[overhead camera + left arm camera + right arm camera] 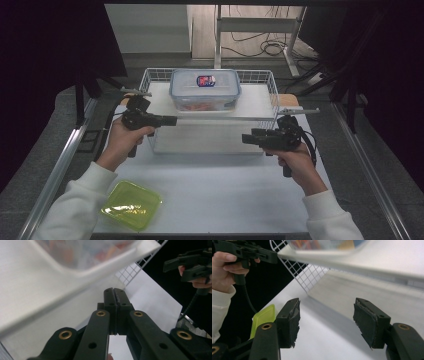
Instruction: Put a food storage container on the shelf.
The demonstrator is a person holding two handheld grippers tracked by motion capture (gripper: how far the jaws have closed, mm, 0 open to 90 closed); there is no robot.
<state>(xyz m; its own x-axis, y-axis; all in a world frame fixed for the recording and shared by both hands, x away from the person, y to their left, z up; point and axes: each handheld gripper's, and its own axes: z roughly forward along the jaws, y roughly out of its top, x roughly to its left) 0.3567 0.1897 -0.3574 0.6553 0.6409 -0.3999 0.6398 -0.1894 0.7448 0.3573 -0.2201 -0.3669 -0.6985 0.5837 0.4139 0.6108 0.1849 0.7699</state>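
While I work at a white table (pixel 215 195) over grey floor, my left gripper (pixel 172 120) is closed on nothing and my right gripper (pixel 246 138) gapes empty. Ahead, on the wire basket's (pixel 272 90) shelf, the lidded clear food box (pixel 205 90) holds reddish contents; its label is unreadable. An empty green container (pixel 131 205) sits near-left.

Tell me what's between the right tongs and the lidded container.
In the high view, only the white shelf board under the container and bare tabletop separate it from the right tongs, which are open.
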